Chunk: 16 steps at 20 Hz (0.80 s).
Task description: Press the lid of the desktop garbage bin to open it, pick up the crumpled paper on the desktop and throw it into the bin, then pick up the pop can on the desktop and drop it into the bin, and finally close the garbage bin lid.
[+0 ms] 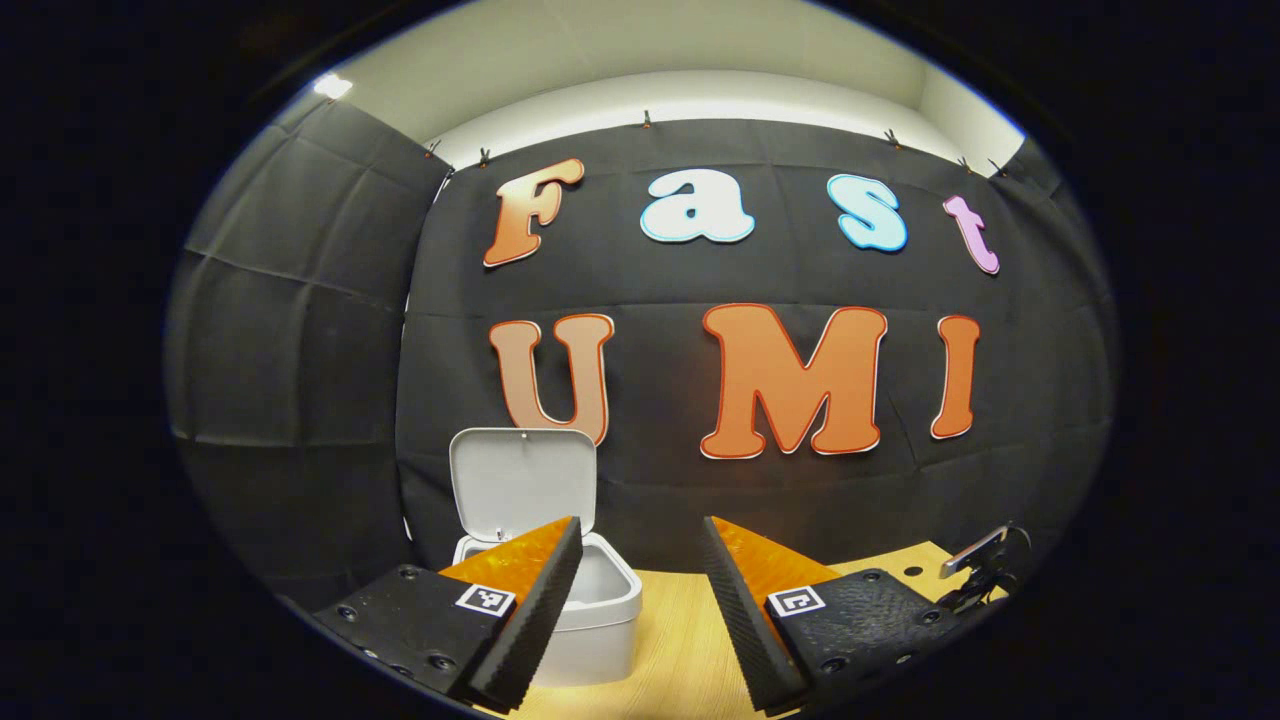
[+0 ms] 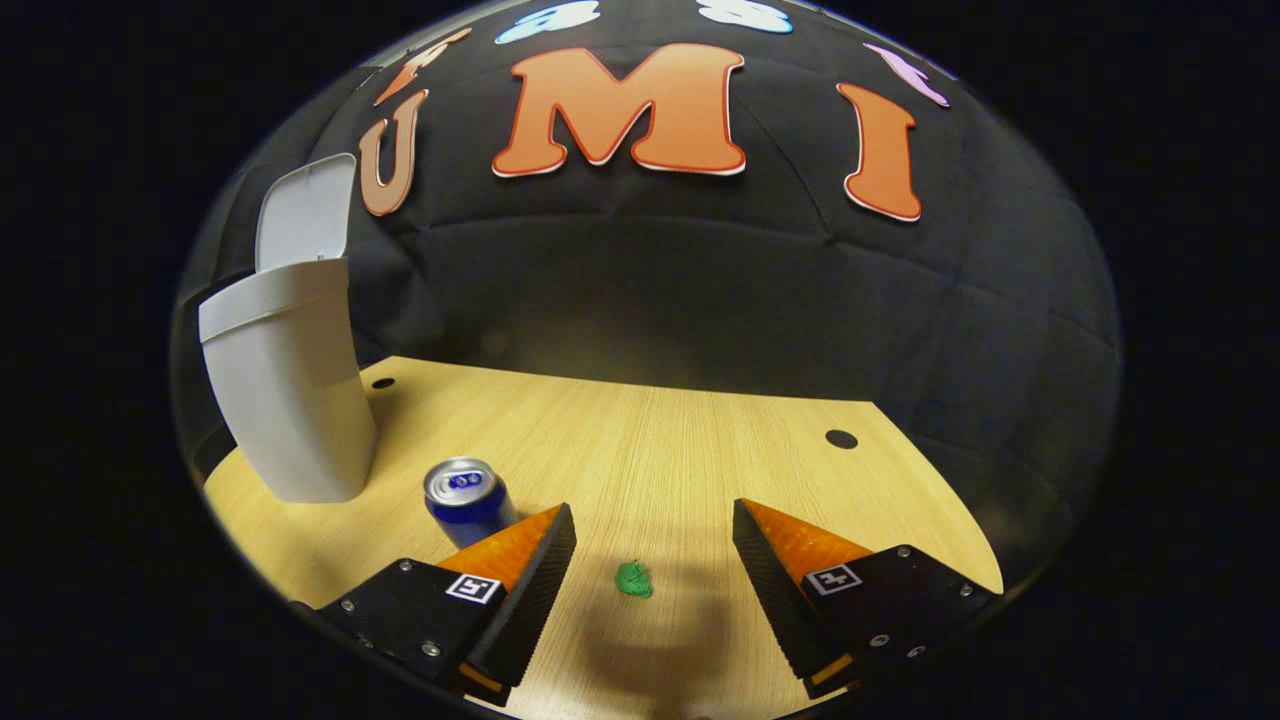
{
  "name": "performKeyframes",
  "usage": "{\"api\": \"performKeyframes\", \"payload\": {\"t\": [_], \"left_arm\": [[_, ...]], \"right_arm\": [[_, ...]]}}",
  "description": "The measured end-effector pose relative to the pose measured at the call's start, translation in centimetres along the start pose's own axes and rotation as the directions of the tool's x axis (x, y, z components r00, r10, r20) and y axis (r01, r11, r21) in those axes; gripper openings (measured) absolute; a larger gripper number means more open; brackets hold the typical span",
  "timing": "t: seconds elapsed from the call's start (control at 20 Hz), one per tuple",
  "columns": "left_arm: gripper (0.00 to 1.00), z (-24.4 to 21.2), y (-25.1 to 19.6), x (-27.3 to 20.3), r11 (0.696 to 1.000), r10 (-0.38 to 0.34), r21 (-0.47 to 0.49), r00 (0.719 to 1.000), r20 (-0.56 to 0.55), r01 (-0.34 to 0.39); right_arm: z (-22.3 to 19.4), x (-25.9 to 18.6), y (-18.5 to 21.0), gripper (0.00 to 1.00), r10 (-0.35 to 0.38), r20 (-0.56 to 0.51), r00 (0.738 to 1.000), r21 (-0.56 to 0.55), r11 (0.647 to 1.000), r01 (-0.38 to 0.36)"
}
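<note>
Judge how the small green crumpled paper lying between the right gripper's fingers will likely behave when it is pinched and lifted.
The crumpled paper looks tiny beside the pop can, so it is probably very light and may skid on the smooth wooden desktop if nudged. Its wrinkled surface suggests it will squash rather than resist. The right gripper stands open around it, so a centred close seems feasible.

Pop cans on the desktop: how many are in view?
1. The pop can stands upright beside the open bin, left of the crumpled paper. None seems hidden.
</note>
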<state>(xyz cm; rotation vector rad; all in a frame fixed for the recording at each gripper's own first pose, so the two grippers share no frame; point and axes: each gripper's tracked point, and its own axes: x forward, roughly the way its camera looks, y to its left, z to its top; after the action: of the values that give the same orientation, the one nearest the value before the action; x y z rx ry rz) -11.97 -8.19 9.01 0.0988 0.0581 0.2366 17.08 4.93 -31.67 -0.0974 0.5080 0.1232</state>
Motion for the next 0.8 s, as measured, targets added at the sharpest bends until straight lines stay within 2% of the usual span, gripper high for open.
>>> {"api": "performKeyframes", "payload": {"t": [0.4, 0.5, 0.8], "left_arm": [[0.77, 1.1, -3.2, -2.1, 0.999, -0.048, 0.026, 0.999, 0.01, 0.048], [0.76, 0.8, -3.7, -2.2, 0.998, -0.058, 0.025, 0.998, -0.007, 0.058], [0.77, -0.2, -4.0, -2.4, 0.996, -0.067, 0.057, 0.996, -0.054, 0.07]], "right_arm": [[-4.3, 2.7, 1.1, 0.94, 0.021, -0.087, 0.996, -0.043, 0.999, -0.024], [-5.4, 3.1, 1.8, 0.89, 0.04, -0.115, 0.993, -0.048, 0.998, -0.046], [-7.4, 5.0, 1.6, 0.7, 0.027, -0.169, 0.985, -0.038, 0.999, -0.034]]}}
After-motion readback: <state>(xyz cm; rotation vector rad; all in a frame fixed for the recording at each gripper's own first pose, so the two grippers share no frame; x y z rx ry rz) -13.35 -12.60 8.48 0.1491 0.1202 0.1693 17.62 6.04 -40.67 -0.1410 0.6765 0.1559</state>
